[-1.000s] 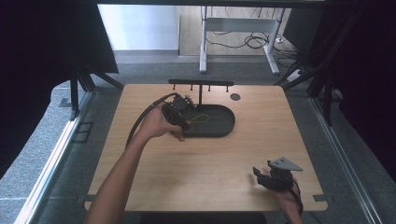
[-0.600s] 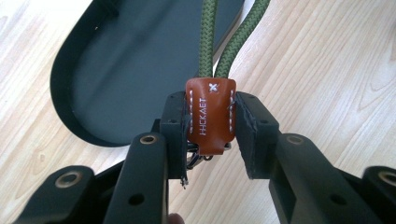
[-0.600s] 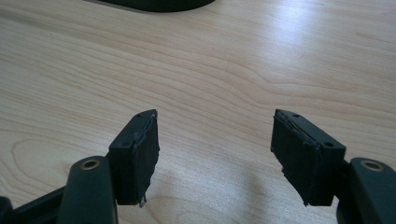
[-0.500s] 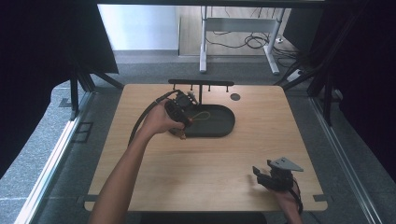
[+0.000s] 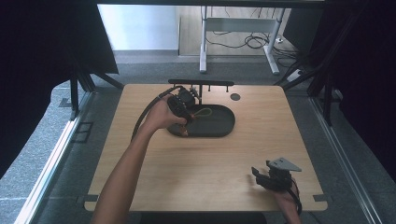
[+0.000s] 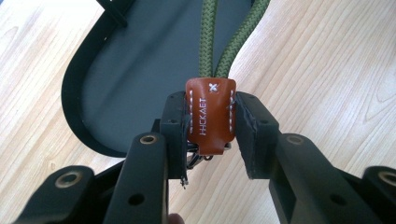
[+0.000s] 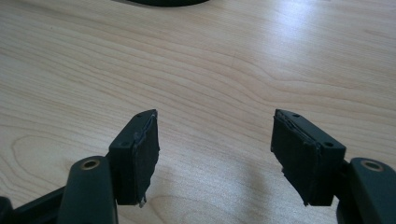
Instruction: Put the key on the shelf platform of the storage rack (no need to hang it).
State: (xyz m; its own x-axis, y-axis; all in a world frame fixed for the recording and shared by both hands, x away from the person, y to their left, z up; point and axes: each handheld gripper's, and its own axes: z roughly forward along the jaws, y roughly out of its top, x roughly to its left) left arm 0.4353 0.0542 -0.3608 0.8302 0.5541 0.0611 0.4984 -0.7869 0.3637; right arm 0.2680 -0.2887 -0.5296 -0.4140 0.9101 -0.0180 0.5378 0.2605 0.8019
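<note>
The wooden table (image 5: 201,172) is carrying a dark oval tray (image 5: 217,126) toward its far side. The left gripper (image 5: 186,120) is hovering over the tray's left end, clamping a brown leather tab (image 6: 210,114) between its pads, and the tab's green cord (image 6: 233,44) is trailing off across the tray. The right gripper (image 5: 258,175) is sitting at the near right corner, well apart, jaws gaping with bare wood between them.

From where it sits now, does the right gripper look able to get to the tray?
Probably yes. The right gripper rests near the table's front edge, jaws apart and holding nothing, and bare wood lies between it and the tray. It would need a long reach.
</note>
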